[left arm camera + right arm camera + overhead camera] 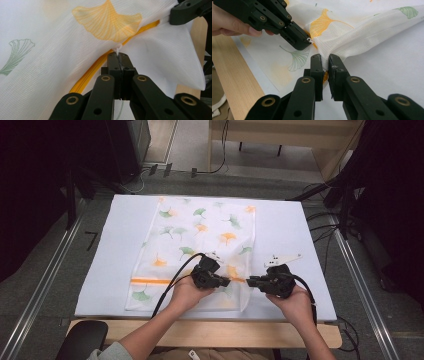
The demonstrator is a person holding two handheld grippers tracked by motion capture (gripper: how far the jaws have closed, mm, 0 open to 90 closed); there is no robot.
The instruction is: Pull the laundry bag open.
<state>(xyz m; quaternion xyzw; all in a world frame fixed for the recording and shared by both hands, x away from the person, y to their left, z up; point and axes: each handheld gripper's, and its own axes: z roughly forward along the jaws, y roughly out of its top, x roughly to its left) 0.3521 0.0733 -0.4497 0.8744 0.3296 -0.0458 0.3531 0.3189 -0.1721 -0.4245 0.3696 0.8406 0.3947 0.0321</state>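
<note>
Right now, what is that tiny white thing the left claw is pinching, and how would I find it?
Start at the white mesh bag with ginkgo leaves on the table. Follow its orange zipper toward the near right corner. There the left claw pinches the small white zipper pull, the bag's only hard part.

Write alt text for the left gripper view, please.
The left gripper, jaws shut, pinches the small white zipper pull of a white mesh bag printed with orange and green ginkgo leaves. Its orange zipper curves past the jaws, and the right gripper holds the bag's end at top right.
</note>
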